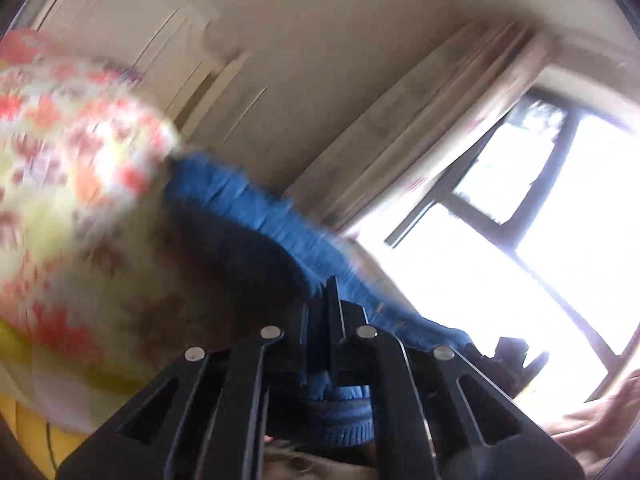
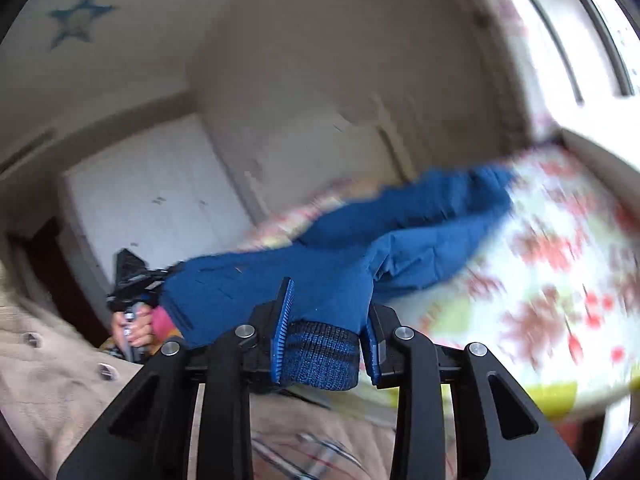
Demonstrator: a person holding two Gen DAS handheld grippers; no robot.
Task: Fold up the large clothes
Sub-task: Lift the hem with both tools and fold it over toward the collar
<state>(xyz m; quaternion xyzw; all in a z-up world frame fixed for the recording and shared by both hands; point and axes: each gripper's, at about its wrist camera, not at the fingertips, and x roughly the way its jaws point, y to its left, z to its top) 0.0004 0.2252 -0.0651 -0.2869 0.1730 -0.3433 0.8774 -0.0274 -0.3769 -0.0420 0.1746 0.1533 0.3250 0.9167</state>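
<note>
A large blue garment (image 1: 256, 208) with a ribbed knit hem hangs stretched between my two grippers above a floral bed sheet (image 1: 72, 160). In the left wrist view my left gripper (image 1: 332, 306) is shut, its fingers pinched together on the garment's edge. In the right wrist view my right gripper (image 2: 330, 300) is shut on the ribbed hem (image 2: 320, 356) of the blue garment (image 2: 320, 248), whose far end trails onto the floral sheet (image 2: 540, 240). The left gripper (image 2: 132, 276) also shows there at the left, held by a hand (image 2: 136, 328). Both views are blurred.
A white wardrobe (image 2: 152, 200) stands behind the bed. A bright window (image 1: 520, 208) with a pale curtain (image 1: 420, 128) fills the right side. The person's beige buttoned coat (image 2: 40, 360) is close at the lower left. A blue star (image 2: 78, 20) marks the ceiling.
</note>
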